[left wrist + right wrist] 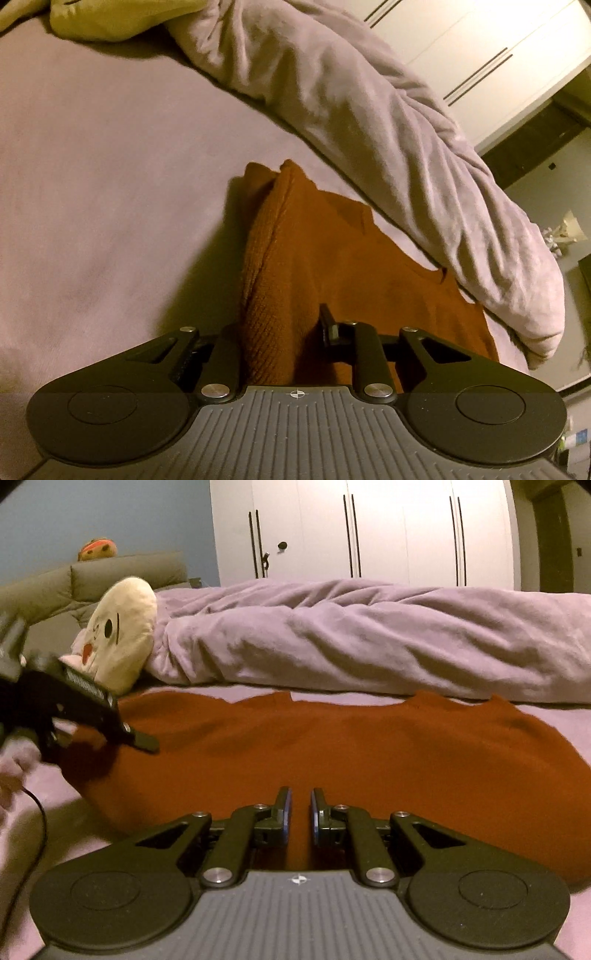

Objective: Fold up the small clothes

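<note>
Up close, rust sweater [332, 746] bunched between left claw [280, 332] fingers, right claw [299, 812] narrowly parted above it

The garment [332, 746] was a rust orange all over, plain across its flat spread, while the raised fold at the left wrist view's six o'clock showed a fine ribbed knit [273, 295]. The bed sheet [92, 184] under it was a pale mauve, and the rumpled duvet [369, 642] at twelve o'clock from the garment matched that mauve. The plush toy [122, 631] at ten o'clock was cream with a black oval eye, a black stroke and a red mouth. The headboard [110, 576] was olive grey, the wall [110, 513] muted blue, the wardrobe [369, 528] white with thin black handles. Both grippers were black, the right gripper [300, 812] carrying blue pads [288, 812]
</note>
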Motion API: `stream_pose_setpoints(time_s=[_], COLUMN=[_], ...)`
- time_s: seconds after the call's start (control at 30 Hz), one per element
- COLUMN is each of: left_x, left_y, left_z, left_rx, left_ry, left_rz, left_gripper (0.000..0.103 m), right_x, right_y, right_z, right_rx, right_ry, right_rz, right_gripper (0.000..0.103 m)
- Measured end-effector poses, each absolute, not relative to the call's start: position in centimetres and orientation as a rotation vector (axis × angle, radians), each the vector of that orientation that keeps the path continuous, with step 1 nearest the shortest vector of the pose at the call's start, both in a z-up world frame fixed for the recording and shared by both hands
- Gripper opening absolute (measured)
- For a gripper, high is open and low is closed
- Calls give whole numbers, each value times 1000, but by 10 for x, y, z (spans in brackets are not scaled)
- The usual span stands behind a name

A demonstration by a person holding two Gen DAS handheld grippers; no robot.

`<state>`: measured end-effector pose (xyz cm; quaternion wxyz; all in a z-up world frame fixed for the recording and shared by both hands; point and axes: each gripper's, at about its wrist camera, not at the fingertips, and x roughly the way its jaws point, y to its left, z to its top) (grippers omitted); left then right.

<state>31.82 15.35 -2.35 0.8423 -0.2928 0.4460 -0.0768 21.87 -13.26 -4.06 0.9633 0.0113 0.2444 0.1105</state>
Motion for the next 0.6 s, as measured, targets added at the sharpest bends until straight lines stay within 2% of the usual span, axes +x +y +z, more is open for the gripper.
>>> stream_pose_setpoints(time_s=[0.07, 0.17, 0.33, 0.6], left_x=[318, 318, 318, 314], left_y=[151, 148, 128, 42], left_z=[-20, -14, 9, 56], left_rx=[-618, -610, -560, -433], left_ry=[944, 934, 929, 884], left_rz=[-159, -161, -178, -285], left_gripper=[23, 23, 22, 22], right_x=[224, 229, 207, 179], right_y=[-129, -132, -147, -195], right_z=[-54, -41, -33, -26], right_rx=[-14, 8, 68, 211], right_ry=[524, 545, 487, 462], right_rz=[223, 227, 197, 176], right_gripper=[11, 11, 11, 11])
